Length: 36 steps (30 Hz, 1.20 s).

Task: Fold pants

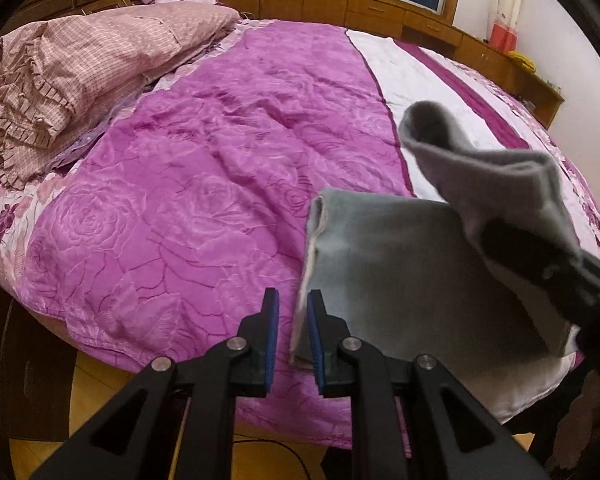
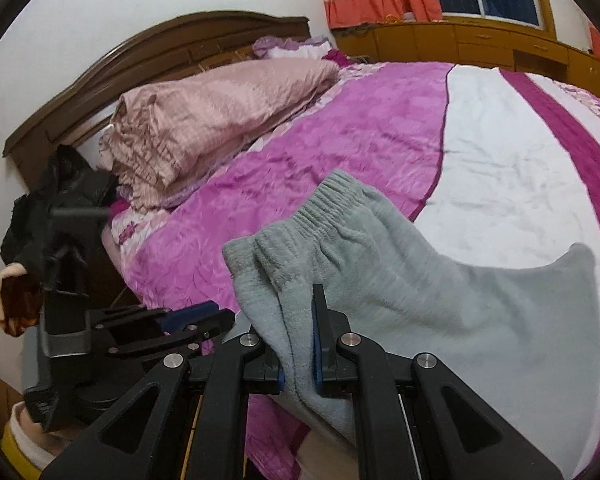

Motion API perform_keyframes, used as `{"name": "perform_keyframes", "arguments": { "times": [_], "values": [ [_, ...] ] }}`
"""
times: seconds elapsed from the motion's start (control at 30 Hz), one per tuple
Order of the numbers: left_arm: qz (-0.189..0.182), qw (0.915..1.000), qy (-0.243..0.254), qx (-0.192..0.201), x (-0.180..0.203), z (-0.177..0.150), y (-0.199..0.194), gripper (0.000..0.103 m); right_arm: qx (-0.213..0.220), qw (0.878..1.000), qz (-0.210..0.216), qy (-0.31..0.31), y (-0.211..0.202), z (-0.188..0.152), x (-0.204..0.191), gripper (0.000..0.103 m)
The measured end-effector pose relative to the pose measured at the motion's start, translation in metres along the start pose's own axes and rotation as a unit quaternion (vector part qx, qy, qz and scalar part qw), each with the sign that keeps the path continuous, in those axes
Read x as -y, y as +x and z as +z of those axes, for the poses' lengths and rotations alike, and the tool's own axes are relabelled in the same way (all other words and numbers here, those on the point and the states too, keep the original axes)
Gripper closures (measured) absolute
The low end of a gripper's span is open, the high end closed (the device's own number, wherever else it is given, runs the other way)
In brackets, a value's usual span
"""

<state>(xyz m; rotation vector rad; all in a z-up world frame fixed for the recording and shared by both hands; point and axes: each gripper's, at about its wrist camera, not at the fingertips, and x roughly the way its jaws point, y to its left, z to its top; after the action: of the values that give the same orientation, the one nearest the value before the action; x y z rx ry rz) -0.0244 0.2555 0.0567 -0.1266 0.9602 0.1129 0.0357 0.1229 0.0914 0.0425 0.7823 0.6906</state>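
My right hand-held gripper (image 2: 298,340) is clamped on the grey fleece pants (image 2: 400,280), with a thick fold of the fabric bunched between its blue-padded fingers. The left finger is mostly buried under the cloth, so I see only its base. The gathered elastic waistband (image 2: 320,204) stands up ahead of the fingers, and the rest of the pants spreads to the right over the bed (image 2: 500,140), lying partly on the magenta bedspread (image 2: 340,140) and partly on its white panel. How much of the pants is lifted off the bed I cannot tell from this view; the lower end runs out of sight under my gripper.

From the left wrist view, my left hand-held gripper (image 1: 293,332) stands narrowly parted with nothing between its pads. The folded edge of the pants (image 1: 400,272) lies just beside its right finger (image 1: 316,332), close enough that I cannot tell whether they touch. A raised, blurred flap of the pants curls above at the right, hanging from the right gripper (image 1: 572,276), which shows only as a dark smear cut off at the frame edge.

In the right wrist view the left gripper (image 2: 198,316) appears sideways at lower left, its tips near the pants' edge, my hand behind it mostly hidden. A pink checked quilt (image 1: 80,68) is heaped near the wooden headboard (image 2: 160,40).
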Motion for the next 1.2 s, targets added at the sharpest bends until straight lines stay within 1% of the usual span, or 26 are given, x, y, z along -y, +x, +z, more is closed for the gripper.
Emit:
{"name": "perform_keyframes", "arguments": {
  "times": [0.1,0.13,0.23,0.33,0.4,0.57,0.6,0.63,0.67,0.7,0.73,0.87,0.97,1.03,1.07,1.1,1.13,1.17,1.2],
  "values": [
    [0.011,0.9999,-0.003,-0.004,-0.007,0.001,0.0,0.088,-0.008,1.0,0.007,-0.004,0.014,-0.003,-0.004,0.1],
    [0.014,0.9999,-0.004,-0.006,-0.01,0.002,0.001,0.088,-0.015,1.0,0.011,-0.002,0.022,-0.007,-0.006,0.097],
    [0.023,0.9997,-0.006,-0.007,-0.018,0.002,-0.001,0.088,-0.037,0.999,0.013,0.011,0.039,-0.013,-0.006,0.093],
    [0.028,0.9995,-0.015,-0.002,-0.024,0.001,-0.006,0.088,-0.057,0.998,0.012,0.024,0.053,-0.02,-0.004,0.091],
    [0.021,0.9995,-0.025,0.001,-0.026,-0.001,-0.009,0.088,-0.061,0.998,0.014,0.031,0.056,-0.023,-0.002,0.09],
    [-0.006,0.999,-0.044,0.004,-0.026,-0.002,-0.015,0.088,-0.062,0.997,0.023,0.034,0.048,-0.021,-0.002,0.087],
    [-0.01,0.9988,-0.047,0.005,-0.026,-0.003,-0.017,0.088,-0.069,0.997,0.024,0.033,0.048,-0.021,-0.002,0.082],
    [-0.016,0.9985,-0.052,0.008,-0.024,-0.003,-0.02,0.088,-0.077,0.996,0.03,0.032,0.047,-0.02,-0.002,0.071],
    [-0.019,0.9982,-0.056,0.009,-0.024,-0.003,-0.022,0.088,-0.081,0.995,0.048,0.035,0.045,-0.021,-0.002,0.063],
    [-0.024,0.9979,-0.059,0.007,-0.023,-0.003,-0.024,0.088,-0.08,0.994,0.06,0.038,0.043,-0.022,-0.001,0.048],
    [-0.026,0.9978,-0.061,0.007,-0.021,-0.003,-0.026,0.089,-0.075,0.994,0.07,0.041,0.039,-0.024,-0.002,0.04],
    [-0.026,0.9974,-0.065,0.017,-0.017,-0.003,-0.037,0.089,-0.074,0.994,0.075,0.017,0.024,-0.024,-0.006,0.04],
    [-0.038,0.9966,-0.071,0.018,-0.014,-0.005,-0.042,0.088,-0.065,0.996,0.069,0.003,0.002,-0.026,-0.002,0.04],
    [-0.057,0.9957,-0.072,0.016,-0.009,-0.007,-0.044,0.088,-0.059,0.997,0.055,-0.005,-0.012,-0.026,0.006,0.04],
    [-0.069,0.9949,-0.072,0.014,-0.006,-0.007,-0.043,0.086,-0.055,0.998,0.041,-0.012,-0.02,-0.027,0.011,0.04],
    [-0.086,0.9935,-0.073,0.01,-0.002,-0.008,-0.042,0.082,-0.049,0.998,0.023,-0.018,-0.029,-0.027,0.018,0.04],
    [-0.095,0.9927,-0.074,0.008,0.0,-0.008,-0.041,0.08,-0.045,0.999,0.014,-0.021,-0.034,-0.028,0.023,0.04],
    [-0.107,0.9915,-0.074,0.004,0.006,-0.008,-0.038,0.079,-0.041,0.999,-0.001,-0.023,-0.042,-0.029,0.03,0.04],
    [-0.11,0.9912,-0.073,0.002,0.009,-0.008,-0.037,0.079,-0.039,0.999,-0.012,-0.022,-0.048,-0.03,0.036,0.04]
  ]
}}
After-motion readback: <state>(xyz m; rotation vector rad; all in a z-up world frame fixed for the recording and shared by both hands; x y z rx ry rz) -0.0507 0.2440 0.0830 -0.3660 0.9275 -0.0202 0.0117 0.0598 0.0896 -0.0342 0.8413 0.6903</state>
